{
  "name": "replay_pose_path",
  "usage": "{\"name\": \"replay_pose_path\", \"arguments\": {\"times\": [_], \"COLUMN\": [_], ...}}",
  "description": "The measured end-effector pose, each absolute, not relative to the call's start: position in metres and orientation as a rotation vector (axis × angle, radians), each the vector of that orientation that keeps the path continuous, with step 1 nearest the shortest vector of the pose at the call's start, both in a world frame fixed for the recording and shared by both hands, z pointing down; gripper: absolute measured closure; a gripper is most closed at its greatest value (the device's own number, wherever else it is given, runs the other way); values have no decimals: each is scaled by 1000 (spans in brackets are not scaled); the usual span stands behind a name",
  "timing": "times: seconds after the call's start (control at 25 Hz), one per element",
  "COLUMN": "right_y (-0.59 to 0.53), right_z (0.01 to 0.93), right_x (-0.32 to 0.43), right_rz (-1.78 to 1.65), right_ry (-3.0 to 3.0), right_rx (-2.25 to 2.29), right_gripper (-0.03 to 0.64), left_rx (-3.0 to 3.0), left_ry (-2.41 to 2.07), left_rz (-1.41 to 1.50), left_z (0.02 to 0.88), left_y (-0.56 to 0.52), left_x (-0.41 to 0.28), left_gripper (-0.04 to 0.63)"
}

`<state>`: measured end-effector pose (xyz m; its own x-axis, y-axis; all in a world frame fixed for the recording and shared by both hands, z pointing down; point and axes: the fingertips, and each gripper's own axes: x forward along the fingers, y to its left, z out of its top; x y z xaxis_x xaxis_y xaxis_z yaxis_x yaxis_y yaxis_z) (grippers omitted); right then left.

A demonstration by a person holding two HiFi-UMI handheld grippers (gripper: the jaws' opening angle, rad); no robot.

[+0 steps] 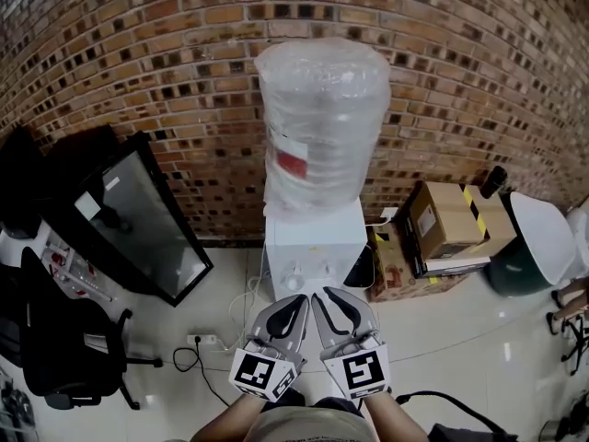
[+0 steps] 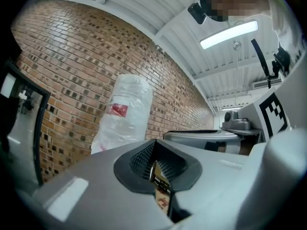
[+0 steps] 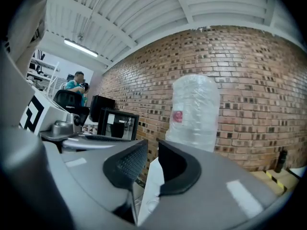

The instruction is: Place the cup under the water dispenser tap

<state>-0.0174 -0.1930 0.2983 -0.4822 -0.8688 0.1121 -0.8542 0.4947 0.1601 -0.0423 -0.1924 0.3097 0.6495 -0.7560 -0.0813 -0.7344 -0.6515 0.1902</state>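
No cup shows in any view. The white water dispenser [image 1: 313, 238] stands against the brick wall, carrying a plastic-wrapped bottle [image 1: 322, 127]; its taps [image 1: 308, 273] lie just beyond my fingertips. Both grippers are held side by side in front of it, pointing level. My left gripper [image 1: 296, 300] has its jaws together with nothing in them, and the bottle [image 2: 124, 114] rises past it in the left gripper view. My right gripper [image 1: 329, 295] keeps a narrow gap between its pads, empty; the dispenser body [image 3: 151, 186] shows through that gap, with the bottle [image 3: 194, 111] above.
A black glass-fronted panel [image 1: 138, 219] leans on the wall at left, with a black office chair [image 1: 64, 348] nearer me. A power strip [image 1: 204, 340] and cables lie on the tiled floor. Cardboard boxes [image 1: 446, 219] and a green bin [image 1: 534, 242] sit to the dispenser's right.
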Motion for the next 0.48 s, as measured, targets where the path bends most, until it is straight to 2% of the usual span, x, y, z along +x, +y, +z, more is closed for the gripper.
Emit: {"name": "replay_pose_path", "arguments": {"times": [0.48], "right_y": [-112], "right_z": [288], "right_x": [13], "right_rz": [-130], "right_ry": [-2639], "right_rx": [1492], "right_gripper": [586], "left_rx": [2777], "left_ry": [-1289], "left_rz": [-246], "left_z": [286], "left_y": [-110], "left_x": [-12], "left_gripper": [603]}}
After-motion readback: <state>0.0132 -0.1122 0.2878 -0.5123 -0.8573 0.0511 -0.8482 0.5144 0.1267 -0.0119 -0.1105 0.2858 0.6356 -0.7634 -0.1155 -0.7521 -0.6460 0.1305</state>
